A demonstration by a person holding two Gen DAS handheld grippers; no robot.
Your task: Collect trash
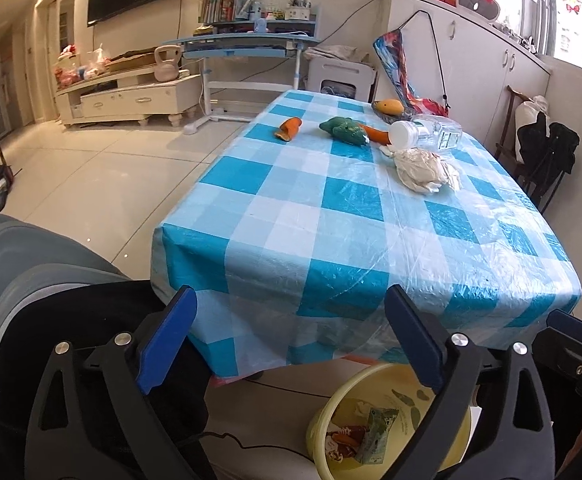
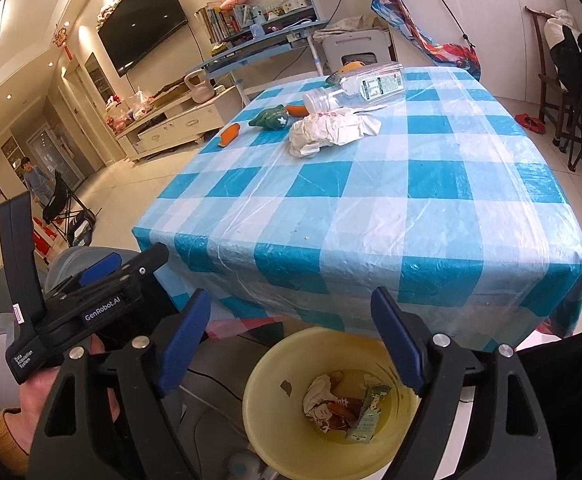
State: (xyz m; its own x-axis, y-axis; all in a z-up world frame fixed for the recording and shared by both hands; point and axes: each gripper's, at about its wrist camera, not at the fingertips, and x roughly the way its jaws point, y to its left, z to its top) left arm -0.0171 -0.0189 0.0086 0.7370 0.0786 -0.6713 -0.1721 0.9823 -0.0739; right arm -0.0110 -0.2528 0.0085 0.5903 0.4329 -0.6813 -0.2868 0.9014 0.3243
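Trash [image 2: 341, 410] was seen in the yellow bin [image 2: 267, 376] below the bench [image 2: 371, 216] edge — both grippers, left [image 1: 291, 340] and right [image 2: 291, 340], were held above it, jaws released, nothing between them.

bins: 1 yellow bin [image 2: 267, 376] | paper wads on table: 1 [image 2: 331, 130] | plastic jars: 2 [image 2: 375, 82]
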